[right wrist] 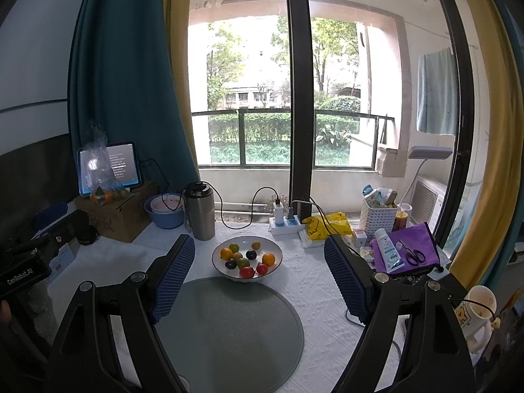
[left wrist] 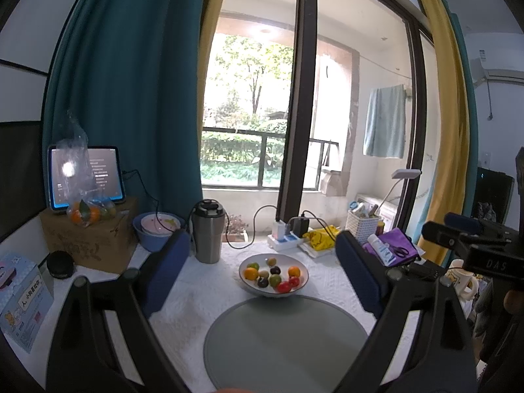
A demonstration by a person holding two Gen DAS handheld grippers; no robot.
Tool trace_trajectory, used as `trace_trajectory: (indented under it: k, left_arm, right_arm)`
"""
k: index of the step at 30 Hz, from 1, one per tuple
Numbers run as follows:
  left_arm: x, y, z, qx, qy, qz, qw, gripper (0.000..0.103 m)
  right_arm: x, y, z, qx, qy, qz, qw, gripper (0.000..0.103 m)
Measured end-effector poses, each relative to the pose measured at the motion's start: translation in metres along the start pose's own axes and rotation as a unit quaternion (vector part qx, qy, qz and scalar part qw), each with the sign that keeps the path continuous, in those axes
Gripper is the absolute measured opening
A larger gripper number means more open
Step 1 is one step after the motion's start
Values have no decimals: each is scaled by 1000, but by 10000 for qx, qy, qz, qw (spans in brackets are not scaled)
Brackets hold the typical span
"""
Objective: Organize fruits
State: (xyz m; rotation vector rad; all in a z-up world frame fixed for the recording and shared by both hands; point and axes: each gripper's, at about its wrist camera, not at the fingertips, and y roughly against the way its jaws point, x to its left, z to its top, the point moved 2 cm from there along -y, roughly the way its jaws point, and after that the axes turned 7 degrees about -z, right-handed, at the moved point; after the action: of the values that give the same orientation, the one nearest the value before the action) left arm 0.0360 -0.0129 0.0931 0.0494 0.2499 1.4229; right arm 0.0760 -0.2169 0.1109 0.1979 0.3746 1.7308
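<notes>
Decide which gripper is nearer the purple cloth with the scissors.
Right. The right gripper hovers just left of the purple cloth; the left gripper is farther left, beyond the right one.

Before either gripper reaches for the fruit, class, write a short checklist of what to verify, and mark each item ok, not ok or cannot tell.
1. Left gripper jaws open and empty: ok.
2. Right gripper jaws open and empty: ok.
3. White round bowl of mixed small fruit upright on the white textured tablecloth: ok.
4. Grey round mat in front of the bowl bare and free for sorted fruit: ok.
5. Tall steel tumbler with black lid apart from the bowl: ok.
6. Whether the fruit is firm or soft: cannot tell.
</notes>
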Motion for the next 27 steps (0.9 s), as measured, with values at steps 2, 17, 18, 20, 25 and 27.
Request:
trace_trajectory:
  k: [2, 17, 18, 20, 25, 27]
  left_arm:
    - [0, 0, 0, -7, -4, -4, 10000, 91]
    - [-1, 2, -1, -15, -4, -4, 10000, 91]
    - [-1, 2, -1, -13, -8, -7, 10000, 91]
    - [-1, 2, -1, -16, -4, -5, 10000, 91]
    - [-1, 2, -1, -17, -6, -5, 10000, 91]
    - [-2, 2, 0, -7, -16, -18, 10000, 91]
  right_arm:
    - [0, 0, 0, 0, -3, -2, 10000, 84]
    - [-1, 0, 0, -10, 0, -3, 10000, 84]
    - [-1, 0, 0, -10, 1, -4, 10000, 84]
    - [-1, 0, 0, -9, -1, -4, 10000, 84]
    - [-1, 0, 0, -14, -1, -9, 10000, 84]
    - [-1, -1, 0, -14, -5, -7, 10000, 84]
